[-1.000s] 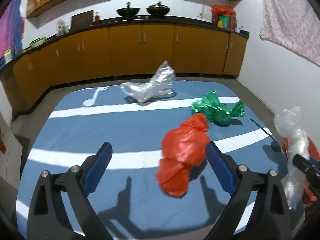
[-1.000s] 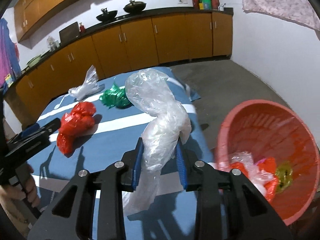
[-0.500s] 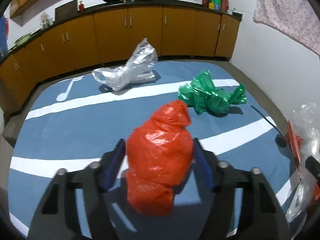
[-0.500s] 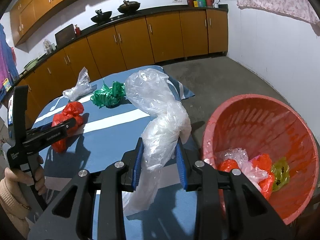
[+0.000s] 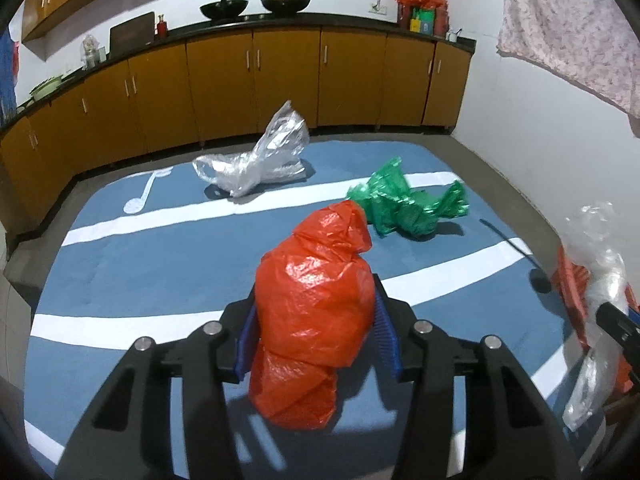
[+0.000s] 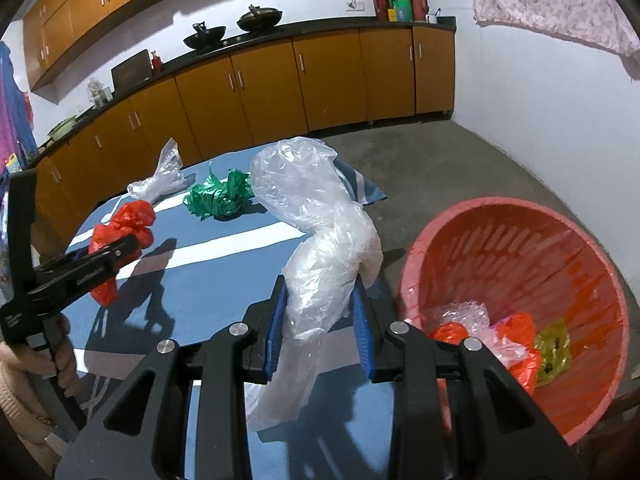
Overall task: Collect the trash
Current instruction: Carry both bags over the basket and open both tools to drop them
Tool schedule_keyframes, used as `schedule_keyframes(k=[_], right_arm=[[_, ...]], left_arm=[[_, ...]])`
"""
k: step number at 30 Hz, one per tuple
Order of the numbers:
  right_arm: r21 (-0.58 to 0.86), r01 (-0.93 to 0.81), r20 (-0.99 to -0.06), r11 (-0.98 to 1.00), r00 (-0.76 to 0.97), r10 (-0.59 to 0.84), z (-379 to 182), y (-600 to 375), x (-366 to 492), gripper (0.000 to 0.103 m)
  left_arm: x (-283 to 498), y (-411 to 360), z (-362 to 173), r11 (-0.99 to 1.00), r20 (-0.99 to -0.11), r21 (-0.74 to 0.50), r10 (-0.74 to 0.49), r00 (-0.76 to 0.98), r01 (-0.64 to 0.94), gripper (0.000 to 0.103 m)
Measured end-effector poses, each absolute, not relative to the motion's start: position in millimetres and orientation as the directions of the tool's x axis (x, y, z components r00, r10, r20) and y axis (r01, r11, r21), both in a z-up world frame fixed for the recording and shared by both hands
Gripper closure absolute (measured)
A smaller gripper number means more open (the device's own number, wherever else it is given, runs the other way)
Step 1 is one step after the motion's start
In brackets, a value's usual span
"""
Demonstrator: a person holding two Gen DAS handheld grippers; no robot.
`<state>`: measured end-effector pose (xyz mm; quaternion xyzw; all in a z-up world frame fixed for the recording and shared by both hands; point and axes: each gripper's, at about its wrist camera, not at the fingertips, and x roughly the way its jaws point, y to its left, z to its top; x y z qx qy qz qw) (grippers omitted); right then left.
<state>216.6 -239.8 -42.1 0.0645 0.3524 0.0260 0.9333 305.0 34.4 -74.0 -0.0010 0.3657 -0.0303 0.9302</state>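
My left gripper (image 5: 316, 334) is shut on a crumpled red plastic bag (image 5: 316, 296) above the blue table; it also shows in the right wrist view (image 6: 120, 232). My right gripper (image 6: 320, 332) is shut on a clear plastic bag (image 6: 320, 240), held beside the red basket (image 6: 516, 248), which holds several pieces of trash. A green bag (image 5: 404, 204) and another clear bag (image 5: 260, 160) lie on the far part of the table.
The blue cloth with white stripes (image 5: 160, 248) covers the table. Orange cabinets (image 5: 280, 84) line the back wall. A white wall (image 6: 540, 92) is at the right, with concrete floor (image 6: 432, 160) beyond the table.
My left gripper moved forward around the red bag and closed on it. My right gripper, still holding the clear bag, moved a little toward the basket.
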Motion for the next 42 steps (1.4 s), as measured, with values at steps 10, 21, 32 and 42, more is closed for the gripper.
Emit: schedule_keyframes(k=[10, 21, 32, 42], right_arm=[[0.071, 0.029, -0.638, 0.997, 0.769, 0.023, -31.6, -248.3, 207.5, 0.071], [0.036, 0.144, -0.621, 0.989, 0.778, -0.091, -22.0, -290.7, 196.6, 0.071], [0.038, 0.330, -0.617, 0.943, 0.751, -0.238, -16.4, -373.4, 172.9, 0.071], [0.083, 0.374, -0.604, 0.924, 0.756, -0.252, -14.1, -415.5, 164.4, 0.072]], left_arm=[[282.2, 9.9, -50.7, 0.993, -0.648, -0.030, -0.105, 0.755, 0.113, 0.054], [268.0, -28.5, -37.1, 0.979, -0.631, -0.075, -0.196, 0.751, 0.192, 0.054], [249.8, -120.2, -29.4, 0.913, -0.605, -0.167, -0.393, 0.692, 0.373, 0.054], [243.7, -200.3, -39.7, 0.852, -0.613, -0.201, -0.495, 0.616, 0.484, 0.054]])
